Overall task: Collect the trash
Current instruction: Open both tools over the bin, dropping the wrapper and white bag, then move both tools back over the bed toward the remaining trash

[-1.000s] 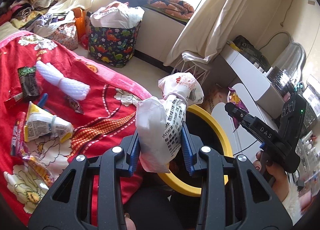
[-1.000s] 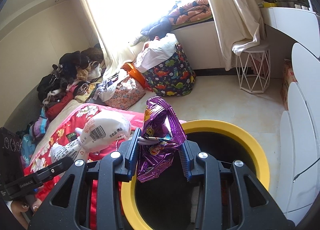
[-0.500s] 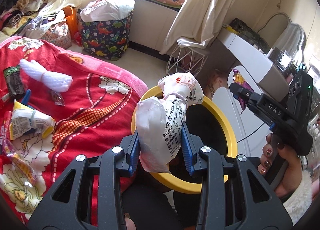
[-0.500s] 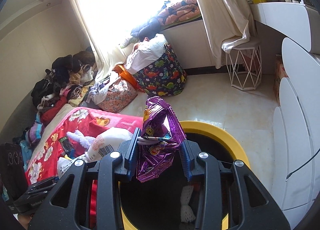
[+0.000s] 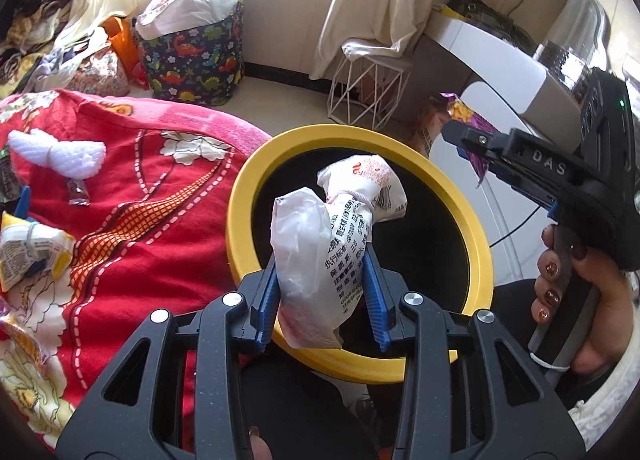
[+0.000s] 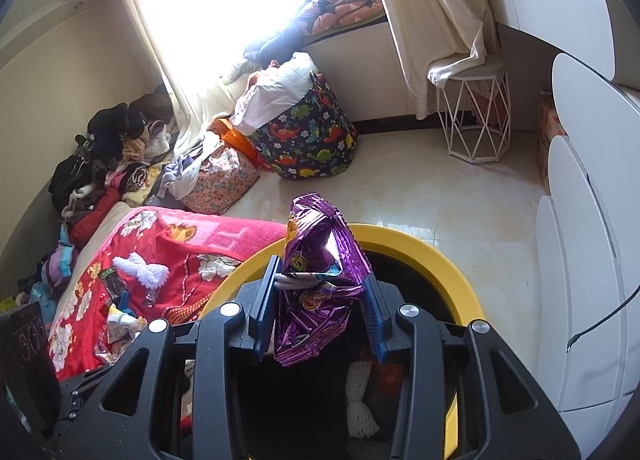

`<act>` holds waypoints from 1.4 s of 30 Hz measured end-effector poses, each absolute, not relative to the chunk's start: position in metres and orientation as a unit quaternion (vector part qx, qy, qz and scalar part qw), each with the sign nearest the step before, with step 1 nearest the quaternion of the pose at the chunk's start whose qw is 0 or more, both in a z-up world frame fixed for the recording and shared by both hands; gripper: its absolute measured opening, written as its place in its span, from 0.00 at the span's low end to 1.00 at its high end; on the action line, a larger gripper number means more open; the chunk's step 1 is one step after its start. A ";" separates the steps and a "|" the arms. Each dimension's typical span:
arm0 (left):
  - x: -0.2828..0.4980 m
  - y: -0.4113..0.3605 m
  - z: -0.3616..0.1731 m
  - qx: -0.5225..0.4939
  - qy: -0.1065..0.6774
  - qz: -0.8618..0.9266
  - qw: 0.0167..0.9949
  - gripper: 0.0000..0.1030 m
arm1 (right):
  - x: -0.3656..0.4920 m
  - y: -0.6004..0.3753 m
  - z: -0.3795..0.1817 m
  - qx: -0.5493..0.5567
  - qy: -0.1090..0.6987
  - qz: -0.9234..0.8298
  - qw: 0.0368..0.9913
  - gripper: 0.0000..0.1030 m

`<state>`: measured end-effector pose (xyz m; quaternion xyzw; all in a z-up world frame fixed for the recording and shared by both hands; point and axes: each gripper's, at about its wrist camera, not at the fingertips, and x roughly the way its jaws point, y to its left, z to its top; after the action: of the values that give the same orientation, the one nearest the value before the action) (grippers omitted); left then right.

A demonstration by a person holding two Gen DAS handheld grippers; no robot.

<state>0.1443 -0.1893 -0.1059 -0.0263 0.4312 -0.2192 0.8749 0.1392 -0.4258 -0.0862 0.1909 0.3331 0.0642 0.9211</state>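
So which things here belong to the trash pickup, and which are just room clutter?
Job: white printed bag in left tongs; purple snack wrapper in right tongs; yellow-rimmed bin; white foam net and wrappers on the red blanket.

Clutter: dinosaur basket; wire stool; clothes pile.

Right tool (image 6: 320, 300) clamps crumpled purple snack wrapper (image 6: 320, 280) above yellow-rimmed bin (image 6: 440, 256). White foam net (image 6: 362, 404) inside bin. Red floral blanket (image 6: 180, 244) left, littered with wrappers.
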 end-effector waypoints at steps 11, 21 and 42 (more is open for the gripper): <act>0.137 -0.199 -0.104 -0.032 0.407 -0.232 0.883 0.79 | 0.145 -0.434 -0.096 0.216 0.340 0.048 0.914 0.67; 0.127 -0.180 -0.087 -0.045 0.367 -0.191 0.909 0.89 | 0.145 -0.425 -0.091 0.198 0.328 0.044 0.923 0.75; 0.121 -0.102 -0.059 -0.077 0.318 -0.100 0.940 0.89 | 0.134 -0.375 -0.076 0.132 0.284 0.098 0.945 0.79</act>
<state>0.1210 -0.1020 -0.0594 -0.0768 0.3176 -0.0998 0.9398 0.1342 -0.3749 -0.0755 0.1320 0.2839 0.0979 0.9447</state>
